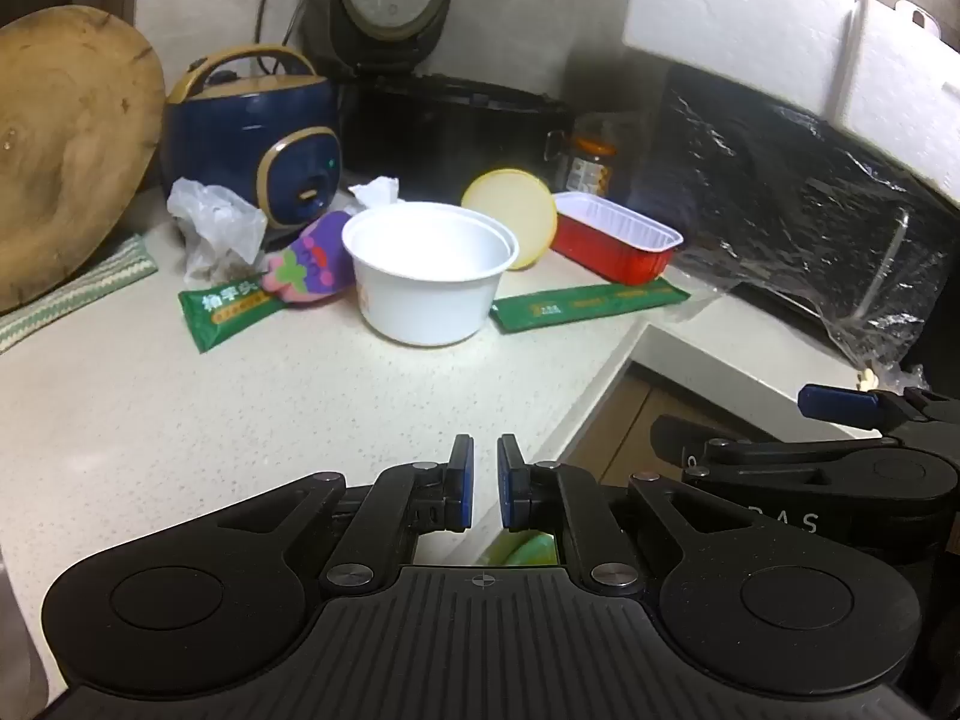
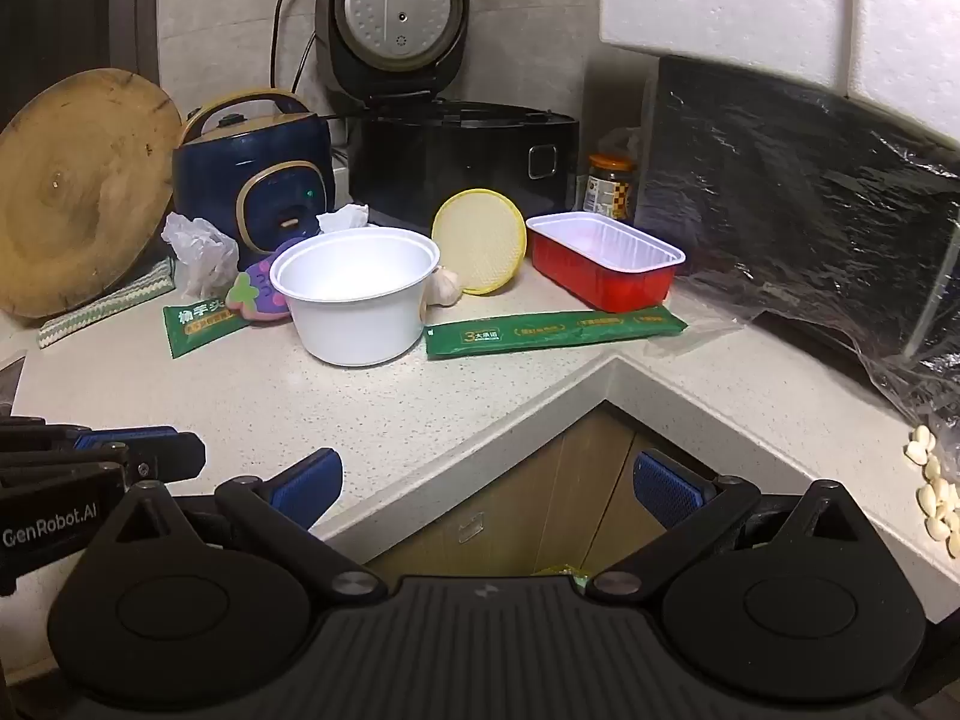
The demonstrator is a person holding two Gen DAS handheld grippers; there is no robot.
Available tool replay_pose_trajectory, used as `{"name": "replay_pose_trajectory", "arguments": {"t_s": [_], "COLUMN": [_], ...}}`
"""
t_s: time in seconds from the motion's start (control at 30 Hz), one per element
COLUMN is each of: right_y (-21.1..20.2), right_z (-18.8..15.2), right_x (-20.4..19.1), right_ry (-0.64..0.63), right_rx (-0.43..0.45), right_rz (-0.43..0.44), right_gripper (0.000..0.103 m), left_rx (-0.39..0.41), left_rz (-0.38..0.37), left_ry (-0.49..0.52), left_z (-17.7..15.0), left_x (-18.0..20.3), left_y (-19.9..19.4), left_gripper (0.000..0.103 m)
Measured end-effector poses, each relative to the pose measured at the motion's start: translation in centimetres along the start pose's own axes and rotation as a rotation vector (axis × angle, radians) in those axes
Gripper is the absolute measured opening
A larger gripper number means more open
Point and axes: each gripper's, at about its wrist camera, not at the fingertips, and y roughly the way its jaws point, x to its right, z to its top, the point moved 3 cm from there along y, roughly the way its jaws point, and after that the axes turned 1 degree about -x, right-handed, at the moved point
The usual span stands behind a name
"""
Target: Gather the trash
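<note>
On the speckled pale countertop (image 2: pixel 372 408), near its inner corner, stands the white plastic bowl (image 2: pixel 357 294): light, thin, slippery. I would pinch its rim. My right claw (image 2: pixel 487 489) gapes empty; my left claw (image 1: pixel 485 489) is closed, holding nothing.

Tabletop (image 2: pixel 420 414): near strip bare, open to approach from front edge. Mid-row barrier: white bowl (image 2: pixel 357 294) centre, green wrapper (image 2: pixel 552 331) flat to its right, short green packet (image 2: pixel 192 324) to its left. Behind: red tray (image 2: pixel 606 267), yellow lid (image 2: pixel 478 240) leaning, blue cooker (image 2: pixel 258 180), black cooker (image 2: pixel 462 150). Left flank: round wooden board (image 2: pixel 78 192). Right flank: foil-wrapped block (image 2: pixel 798 192), white foam box (image 2: pixel 750 6) overhanging. Garlic cloves (image 2: pixel 936 492) on right ledge.
</note>
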Motion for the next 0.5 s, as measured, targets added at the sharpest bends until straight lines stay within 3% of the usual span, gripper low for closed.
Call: {"name": "replay_pose_trajectory", "arguments": {"t_s": [0.5], "right_y": [-1.1], "right_z": [-0.4], "right_x": [-1.4], "right_ry": [-0.008], "right_rx": [0.002], "right_rz": [-0.043], "right_gripper": [0.103], "left_rx": [0.001], "left_rz": [-0.025], "left_ry": [0.026], "left_z": [-0.3], "left_x": [-0.3], "left_y": [-0.2], "left_gripper": [0.011]}}
